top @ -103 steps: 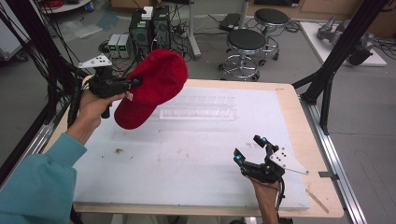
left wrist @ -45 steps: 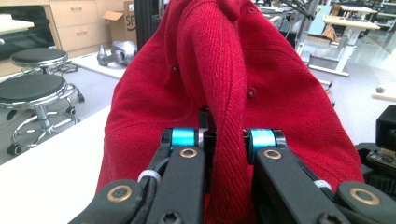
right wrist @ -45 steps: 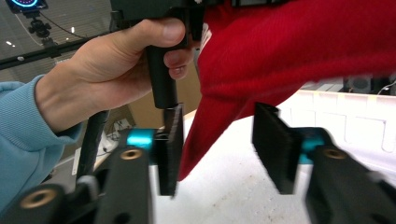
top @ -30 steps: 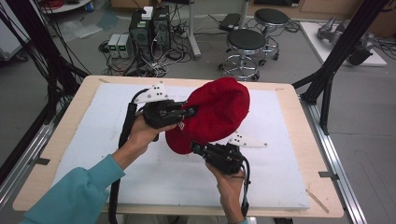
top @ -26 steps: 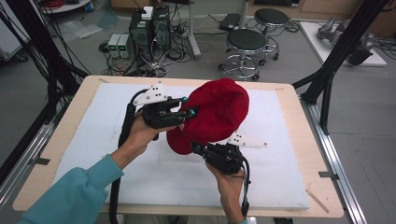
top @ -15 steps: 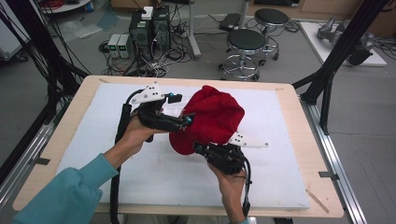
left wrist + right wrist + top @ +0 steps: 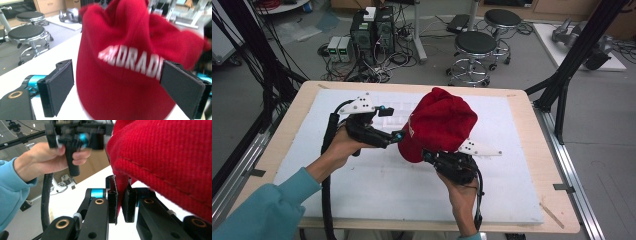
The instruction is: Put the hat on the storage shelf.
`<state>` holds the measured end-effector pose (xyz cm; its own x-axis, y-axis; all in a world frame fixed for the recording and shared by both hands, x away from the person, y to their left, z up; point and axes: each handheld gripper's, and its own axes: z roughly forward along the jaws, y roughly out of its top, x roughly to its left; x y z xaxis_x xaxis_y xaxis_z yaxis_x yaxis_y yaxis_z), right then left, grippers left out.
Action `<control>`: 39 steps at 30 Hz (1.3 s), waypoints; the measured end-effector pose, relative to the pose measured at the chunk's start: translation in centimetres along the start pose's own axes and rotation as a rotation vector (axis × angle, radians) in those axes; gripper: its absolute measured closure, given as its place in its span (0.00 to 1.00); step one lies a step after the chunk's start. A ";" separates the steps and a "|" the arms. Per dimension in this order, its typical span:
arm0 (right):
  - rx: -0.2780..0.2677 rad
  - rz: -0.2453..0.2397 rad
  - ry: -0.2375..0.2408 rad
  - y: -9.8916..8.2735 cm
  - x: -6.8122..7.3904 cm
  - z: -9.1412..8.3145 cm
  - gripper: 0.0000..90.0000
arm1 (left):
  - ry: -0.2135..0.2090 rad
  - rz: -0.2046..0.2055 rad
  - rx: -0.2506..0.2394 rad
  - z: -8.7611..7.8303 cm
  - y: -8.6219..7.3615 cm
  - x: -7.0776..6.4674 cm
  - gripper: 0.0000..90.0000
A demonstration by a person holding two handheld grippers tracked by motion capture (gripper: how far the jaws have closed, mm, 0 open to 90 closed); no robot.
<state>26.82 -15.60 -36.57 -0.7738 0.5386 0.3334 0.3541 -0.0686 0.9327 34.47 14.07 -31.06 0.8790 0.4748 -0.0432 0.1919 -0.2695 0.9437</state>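
The high view looks forward and down over the whole worktop from the person's side. Each gripper view rides close behind its own jaws. All three views share the red cap.

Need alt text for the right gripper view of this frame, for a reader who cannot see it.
The right claw is shut on the edge of a red knit cap, whose fabric rises up and to the right above a white table. Farther off, a hand in a light blue sleeve holds the left claw beside the cap.
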 end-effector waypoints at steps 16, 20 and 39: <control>-0.006 -0.084 -0.125 3.2 -2.2 -0.3 0.95 | 0.078 -0.016 0.077 -6.7 -6.5 2.8 0.14; 0.008 -0.102 -0.162 3.9 -3.1 0.1 0.95 | 0.114 -0.042 0.083 -8.1 -8.3 3.5 0.14; 0.100 -0.195 -0.283 6.5 -6.6 3.8 0.95 | 0.233 -0.124 0.027 -11.8 -15.8 4.9 0.14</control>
<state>36.21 -16.43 -33.18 -0.6606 0.7458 0.0860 0.2744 0.1332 0.9523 30.63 30.58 -42.35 0.7242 0.6851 -0.0784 0.3062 -0.2176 0.9268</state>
